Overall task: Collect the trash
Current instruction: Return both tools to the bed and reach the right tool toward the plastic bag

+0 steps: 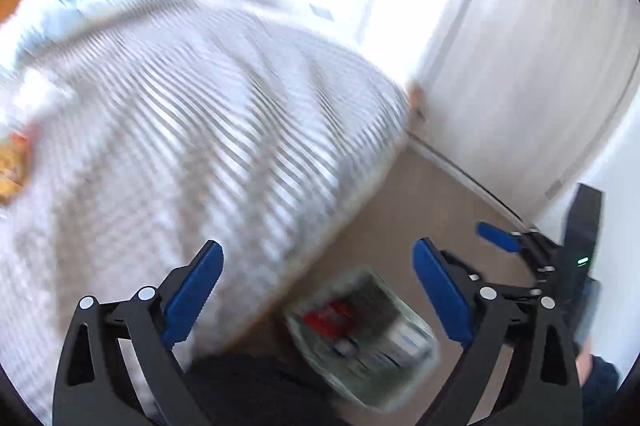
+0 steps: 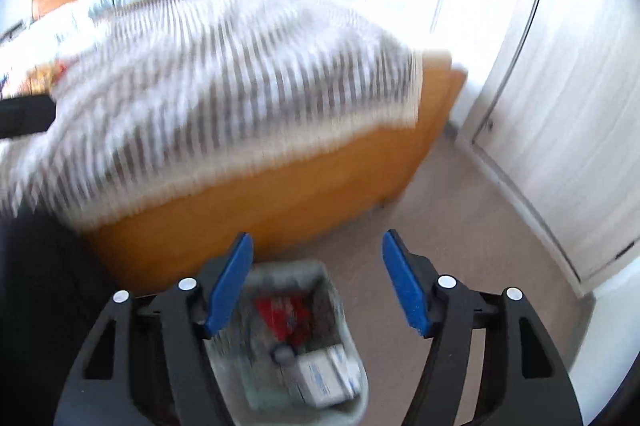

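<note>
Blue-padded left gripper (image 1: 318, 290) and right gripper (image 2: 316, 280) both gape empty above the bin (image 2: 344, 402). The bin sits on carpet (image 2: 460, 226) beside the bed (image 2: 240, 201), holding red trash (image 2: 282, 314) and a white box (image 2: 326, 374).

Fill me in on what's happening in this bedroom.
A person is collecting trash with two handheld grippers. Both the left gripper and right gripper are open and empty above a small pale plastic waste bin on the carpet beside the striped bed. The bin already holds red packaging and a white box.
</note>
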The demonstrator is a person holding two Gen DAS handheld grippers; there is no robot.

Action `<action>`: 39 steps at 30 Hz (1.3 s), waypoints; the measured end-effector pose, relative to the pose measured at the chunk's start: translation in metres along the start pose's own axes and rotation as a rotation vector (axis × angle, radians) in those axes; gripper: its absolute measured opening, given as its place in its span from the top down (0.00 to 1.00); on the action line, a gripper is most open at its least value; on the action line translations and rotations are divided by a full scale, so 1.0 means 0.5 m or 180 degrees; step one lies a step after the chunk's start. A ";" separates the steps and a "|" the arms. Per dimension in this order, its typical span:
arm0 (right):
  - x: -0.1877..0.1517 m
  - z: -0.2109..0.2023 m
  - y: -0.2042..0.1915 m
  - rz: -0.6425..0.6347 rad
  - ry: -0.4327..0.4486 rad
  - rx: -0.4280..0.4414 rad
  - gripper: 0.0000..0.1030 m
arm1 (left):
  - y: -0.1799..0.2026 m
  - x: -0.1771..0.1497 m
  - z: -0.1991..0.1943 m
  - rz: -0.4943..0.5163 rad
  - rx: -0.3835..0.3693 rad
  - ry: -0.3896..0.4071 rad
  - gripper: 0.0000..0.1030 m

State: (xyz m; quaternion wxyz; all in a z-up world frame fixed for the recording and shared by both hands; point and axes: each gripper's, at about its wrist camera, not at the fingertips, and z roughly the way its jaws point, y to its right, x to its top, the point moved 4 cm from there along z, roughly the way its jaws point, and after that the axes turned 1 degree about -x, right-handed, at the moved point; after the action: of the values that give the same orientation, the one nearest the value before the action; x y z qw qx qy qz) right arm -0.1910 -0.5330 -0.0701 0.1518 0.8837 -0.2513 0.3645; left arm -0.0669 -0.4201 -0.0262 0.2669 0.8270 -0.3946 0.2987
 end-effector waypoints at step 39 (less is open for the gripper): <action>0.266 0.002 -1.229 -0.3082 0.0761 0.1755 0.64 | -0.996 -0.234 -0.587 -0.2169 0.2763 0.0789 0.07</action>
State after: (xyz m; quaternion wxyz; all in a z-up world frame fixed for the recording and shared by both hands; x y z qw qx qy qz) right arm 0.2311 -0.0690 -0.0272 0.0927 0.8576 0.3058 0.4030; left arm 0.1946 0.1081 -0.0117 0.0280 0.9003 0.0880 0.4254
